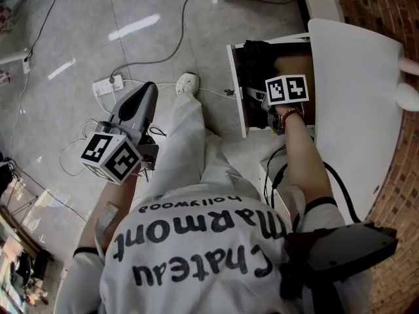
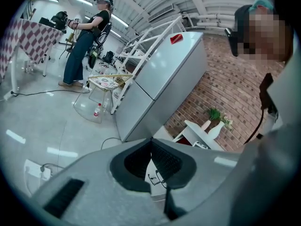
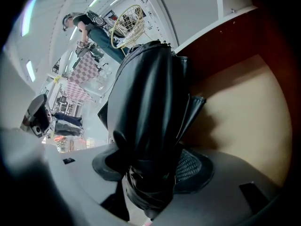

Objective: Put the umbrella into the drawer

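Clearly the right gripper is clamped on the folded black umbrella, which lies inside the open drawer, over its brown bottom and against its left wall. Well left of the drawer, the left gripper hangs over the floor with its jaws apparently closed tip to tip, nothing between them.

Here's our left gripper held out at our left side on a bent left arm, jaws pressed together on nothing, while our right arm stretches forward and down, the right gripper clamped tight round the folded black umbrella.
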`<action>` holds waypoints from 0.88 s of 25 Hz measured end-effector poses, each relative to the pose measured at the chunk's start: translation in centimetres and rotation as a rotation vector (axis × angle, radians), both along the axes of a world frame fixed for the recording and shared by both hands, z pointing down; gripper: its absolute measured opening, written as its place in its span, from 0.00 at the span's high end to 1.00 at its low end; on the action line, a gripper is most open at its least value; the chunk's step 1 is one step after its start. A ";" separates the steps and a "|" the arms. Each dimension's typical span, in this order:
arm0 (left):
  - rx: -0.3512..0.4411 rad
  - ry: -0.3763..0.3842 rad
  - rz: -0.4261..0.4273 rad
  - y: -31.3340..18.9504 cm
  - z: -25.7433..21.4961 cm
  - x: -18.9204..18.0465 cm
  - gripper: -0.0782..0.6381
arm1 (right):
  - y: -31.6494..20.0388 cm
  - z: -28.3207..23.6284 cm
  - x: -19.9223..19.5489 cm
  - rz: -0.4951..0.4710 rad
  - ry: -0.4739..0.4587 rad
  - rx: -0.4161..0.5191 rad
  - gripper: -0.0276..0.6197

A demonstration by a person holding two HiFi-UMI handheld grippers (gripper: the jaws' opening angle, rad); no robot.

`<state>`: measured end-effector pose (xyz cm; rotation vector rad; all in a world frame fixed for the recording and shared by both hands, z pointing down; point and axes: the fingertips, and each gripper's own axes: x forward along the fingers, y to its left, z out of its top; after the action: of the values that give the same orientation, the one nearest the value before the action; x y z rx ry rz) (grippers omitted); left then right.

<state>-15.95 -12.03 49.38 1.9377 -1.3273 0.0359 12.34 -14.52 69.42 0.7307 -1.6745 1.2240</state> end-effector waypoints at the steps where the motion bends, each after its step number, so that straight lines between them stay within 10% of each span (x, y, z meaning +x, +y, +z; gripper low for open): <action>1: -0.001 0.001 -0.001 0.0 0.0 0.1 0.87 | 0.0 0.1 -0.1 -0.002 -0.005 -0.004 0.56; 22: -0.001 0.004 -0.002 0.1 0.1 0.3 0.87 | 0.1 0.3 -0.5 0.017 -0.050 0.088 0.56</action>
<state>-15.69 -11.90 49.50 1.9342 -1.3268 0.0320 11.82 -14.44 69.68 0.7744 -1.7760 1.1952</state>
